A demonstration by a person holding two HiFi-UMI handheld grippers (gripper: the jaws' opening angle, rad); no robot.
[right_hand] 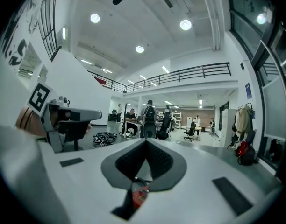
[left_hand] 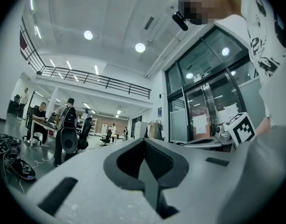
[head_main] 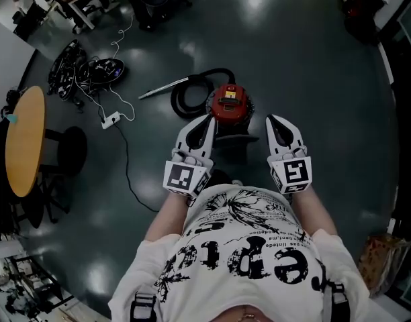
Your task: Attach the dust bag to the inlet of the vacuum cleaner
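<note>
1. Left tongs (head_main: 207,118) are held out level in front of the person's body. In the left gripper view the jaws are pressed together at the tips and hold nothing.
2. Right tongs (head_main: 271,118) are held alongside, apart from the left pair. Their jaws are likewise closed tip to tip and empty in the right gripper view.
3. The red vacuum cleaner (head_main: 230,102) stands on the dark floor (head_main: 313,66) just beyond and between the two pairs of tips. Neither pair touches it.
4. A sliver of its red body (right_hand: 139,197) shows through the gap below the closed right jaws.
5. Its black hose (head_main: 192,92) loops to the left of the body, and a metal wand (head_main: 164,86) lies on the floor farther left.
6. A white power strip (head_main: 111,119) with its cable lies well to the left of the hose.
</note>
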